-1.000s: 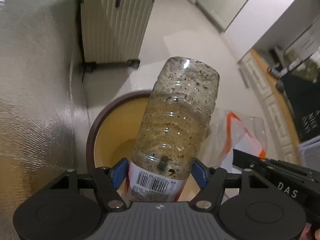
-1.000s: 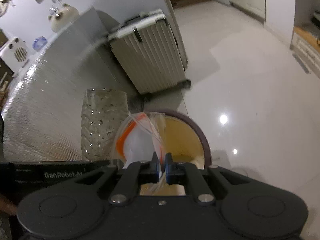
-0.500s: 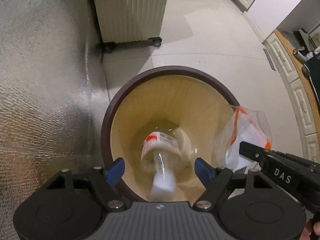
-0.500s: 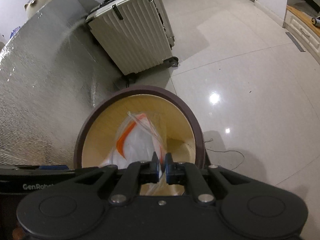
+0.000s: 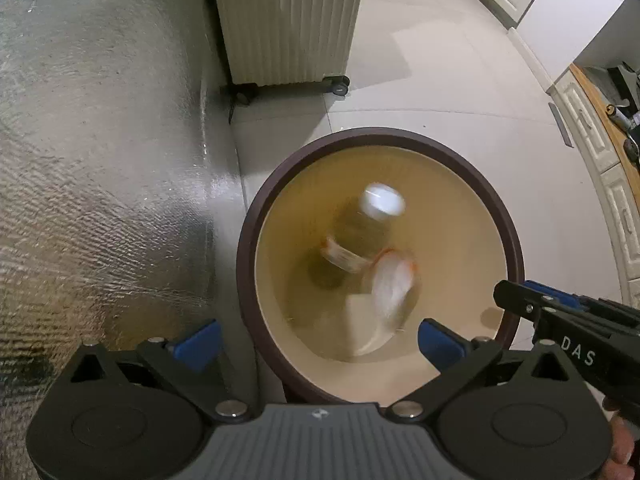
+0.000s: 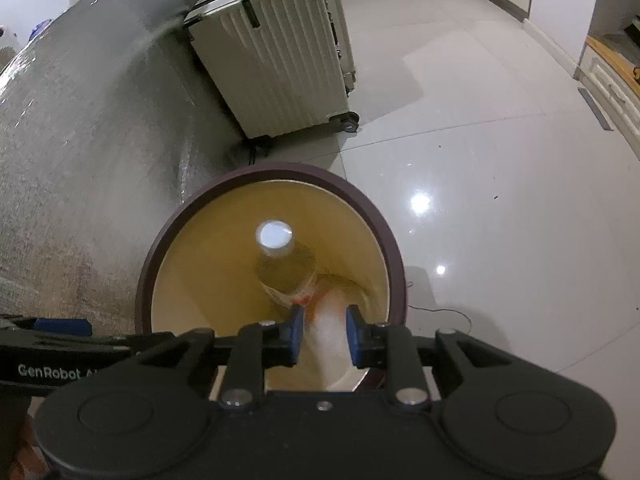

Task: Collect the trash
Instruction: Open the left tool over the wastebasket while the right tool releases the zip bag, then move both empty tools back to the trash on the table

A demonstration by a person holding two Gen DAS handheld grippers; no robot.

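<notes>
Off to the left of both grippers there's a big silvery foil-textured surface (image 5: 100,168), and up ahead beyond it a ribbed cream suitcase (image 6: 272,60) on wheels, standing on the glossy tile floor (image 6: 480,160). Right below the left gripper (image 5: 316,344) sits the round bin (image 5: 248,240) with a dark brown rim and tan inside; its blue-padded jaws are opening, spread wide, nothing between them. Down in the bin, ahead of the fingers, is the plastic bottle (image 5: 360,232), blurry, white cap up. Just right of it the white-and-orange plastic bag (image 6: 328,320) is dropping in, blurred. The right gripper (image 6: 322,334) has its jaws opening too, the bag showing in the gap, pads clear of it.
</notes>
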